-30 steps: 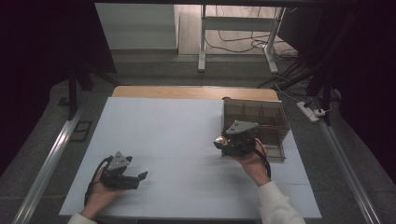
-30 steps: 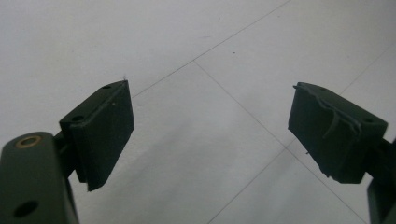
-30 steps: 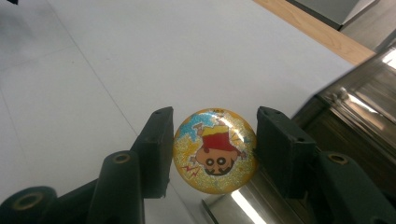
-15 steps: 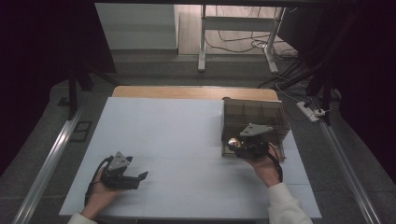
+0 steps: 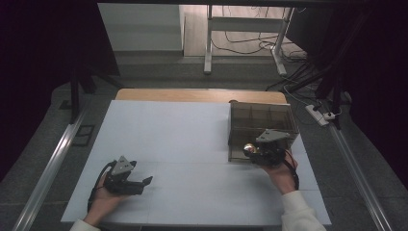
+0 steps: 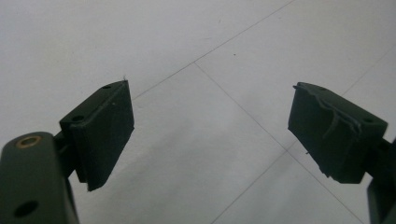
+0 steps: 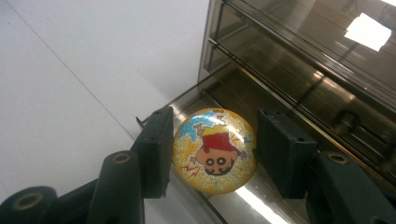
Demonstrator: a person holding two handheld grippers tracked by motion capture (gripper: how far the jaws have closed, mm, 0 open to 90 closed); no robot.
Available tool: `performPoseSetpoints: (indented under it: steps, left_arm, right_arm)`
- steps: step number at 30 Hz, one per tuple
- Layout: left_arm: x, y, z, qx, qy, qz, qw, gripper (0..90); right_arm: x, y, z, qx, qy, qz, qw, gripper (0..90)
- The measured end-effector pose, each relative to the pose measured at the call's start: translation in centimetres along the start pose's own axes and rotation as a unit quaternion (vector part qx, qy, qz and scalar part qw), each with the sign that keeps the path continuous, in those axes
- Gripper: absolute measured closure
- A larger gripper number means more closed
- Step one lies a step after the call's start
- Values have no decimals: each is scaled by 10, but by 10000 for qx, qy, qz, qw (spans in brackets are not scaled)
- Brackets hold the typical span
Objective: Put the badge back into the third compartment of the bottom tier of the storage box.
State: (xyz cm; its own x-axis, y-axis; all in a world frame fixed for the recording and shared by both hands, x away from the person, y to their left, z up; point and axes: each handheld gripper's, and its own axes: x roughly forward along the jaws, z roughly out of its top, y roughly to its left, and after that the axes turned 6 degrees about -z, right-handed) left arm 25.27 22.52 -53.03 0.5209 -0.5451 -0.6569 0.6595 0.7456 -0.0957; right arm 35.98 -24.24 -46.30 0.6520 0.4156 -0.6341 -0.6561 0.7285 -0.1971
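Nearest to us, the left gripper point(image 5: 144, 183) rests low on the white table point(image 5: 183, 139) in the person's left hand point(image 5: 103, 202), well apart from everything else; in the left gripper view its two black pads point(image 6: 105, 126) stand wide apart with nothing between them but bare tabletop, so we judge it is parked out of the way while the other hand works. A little farther on, at the right side of the table, the right gripper point(image 5: 251, 150) is held in the person's right hand point(image 5: 281, 175) with its tips at the near edge of the smoky clear organizer box point(image 5: 262, 122). In the right gripper view its jaws are clamped on a round glittery yellow badge point(image 7: 215, 150) bearing a cartoon figure; the pads point(image 7: 156, 149) press the badge's two opposite edges, leaving its face toward the camera. We think an edge grip suits a flat disc, keeping the face free and letting it drop flat once released. The badge hangs just above the shiny near lip of the box, touching nothing but the pads as far as we can tell. Beyond it lie the box's dark divided compartments, which look like the place the badge is meant for. Past the table's far wooden edge point(image 5: 192, 95) are a metal stand point(image 5: 209, 43) and loose cables point(image 5: 235, 48) on the floor.
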Motion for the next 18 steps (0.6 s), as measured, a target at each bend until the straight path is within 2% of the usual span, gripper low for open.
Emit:
performPoseSetpoints:
  steps: [18]
  left_arm:
    - [0, 0, -1, 11, 12, 5, 10000, 145]
  right_arm:
    - [-16, -22, -15, 201, 37, -260, 9995, 471]
